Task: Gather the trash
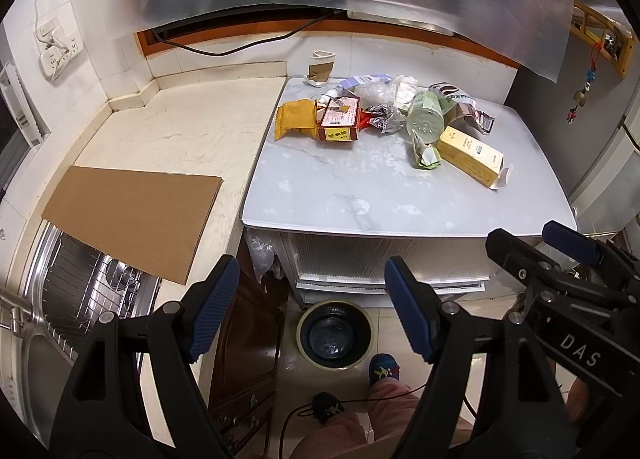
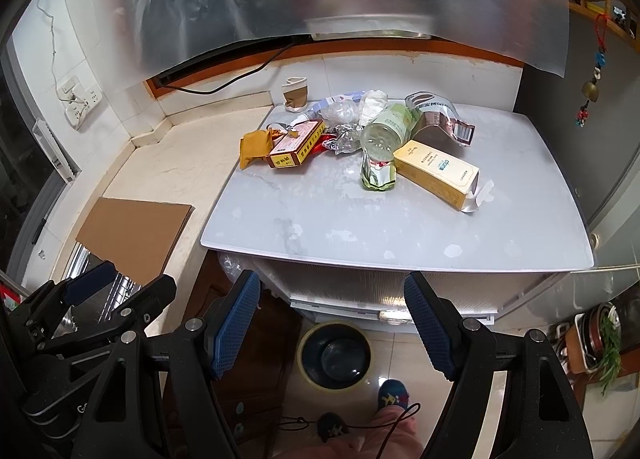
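A pile of trash lies at the back of a grey marble table (image 1: pixel 360 195) (image 2: pixel 360 227): a red box (image 1: pixel 339 121) (image 2: pixel 297 144), a yellow bag (image 1: pixel 296 119) (image 2: pixel 253 149), a clear plastic bottle (image 1: pixel 425 115) (image 2: pixel 386 131), a yellow carton (image 1: pixel 470 155) (image 2: pixel 438 173), foil wrappers and a paper cup (image 1: pixel 320 67) (image 2: pixel 295 94). A dark bin (image 1: pixel 334 333) (image 2: pixel 335 355) stands on the floor below the table's front edge. My left gripper (image 1: pixel 310 311) and right gripper (image 2: pixel 332 327) are open and empty, held above the floor short of the table.
A beige counter (image 1: pixel 180 127) lies to the left with a cardboard sheet (image 1: pixel 132 215) (image 2: pixel 134 235) overhanging a steel sink (image 1: pixel 80 291). A wall socket (image 1: pixel 56 51) and a cable are behind. My feet are on the floor by the bin. A grey fridge stands on the right.
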`<state>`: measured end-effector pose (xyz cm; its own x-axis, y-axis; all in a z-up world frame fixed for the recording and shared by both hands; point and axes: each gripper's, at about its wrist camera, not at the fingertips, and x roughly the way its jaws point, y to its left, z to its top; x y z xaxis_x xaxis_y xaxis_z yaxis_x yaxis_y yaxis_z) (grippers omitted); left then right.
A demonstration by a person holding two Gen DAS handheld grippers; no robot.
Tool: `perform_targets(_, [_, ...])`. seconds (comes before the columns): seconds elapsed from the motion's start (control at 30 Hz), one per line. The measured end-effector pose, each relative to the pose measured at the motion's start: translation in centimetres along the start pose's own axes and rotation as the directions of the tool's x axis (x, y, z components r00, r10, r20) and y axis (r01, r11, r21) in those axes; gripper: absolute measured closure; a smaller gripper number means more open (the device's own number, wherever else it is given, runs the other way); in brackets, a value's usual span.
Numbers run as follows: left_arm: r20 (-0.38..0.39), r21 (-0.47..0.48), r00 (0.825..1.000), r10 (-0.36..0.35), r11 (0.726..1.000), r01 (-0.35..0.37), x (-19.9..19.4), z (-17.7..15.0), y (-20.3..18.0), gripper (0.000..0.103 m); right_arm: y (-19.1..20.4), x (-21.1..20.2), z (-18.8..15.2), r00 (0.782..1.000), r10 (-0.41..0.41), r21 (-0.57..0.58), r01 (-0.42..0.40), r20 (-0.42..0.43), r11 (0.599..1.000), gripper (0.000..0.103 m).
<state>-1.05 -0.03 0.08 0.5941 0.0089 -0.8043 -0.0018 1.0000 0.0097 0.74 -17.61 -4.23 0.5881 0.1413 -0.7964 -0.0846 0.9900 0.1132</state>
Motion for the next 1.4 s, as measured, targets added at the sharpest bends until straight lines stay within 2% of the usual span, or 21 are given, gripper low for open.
perform_targets(0.3, [0.001, 0.011, 1.0, 0.004, 1.0, -0.004, -1.2, -0.9, -0.3, 0.031, -0.2, -0.3, -0.7, 1.0, 0.004, 0.004, -0.004, 0.002, 1.0, 0.026])
perform_targets(0.9, [-0.006, 0.034, 1.0, 0.014, 0.999, -0.014, -1.1, -1.6, 0.7, 0.031, 1.1, -0.4, -2.4, 1.0, 0.026, 0.038, -0.026, -0.006, 0.999, 0.027])
perform_targets(1.2, [0.012, 0.035, 1.0, 0.007, 0.999, -0.008, -1.5, -1.8, 1.7, 0.031, 2.1, -0.8, -2.5, 1.0, 0.026, 0.041, -0.026, 0.009, 0.999, 0.027])
perform_targets(1.4, [0.022, 0.027, 1.0, 0.006, 1.0, -0.006, -1.0, -0.8, 2.3, 0.031, 2.5, -0.6, -1.5, 0.999, 0.032, 0.031, -0.033, 0.023, 0.999, 0.027])
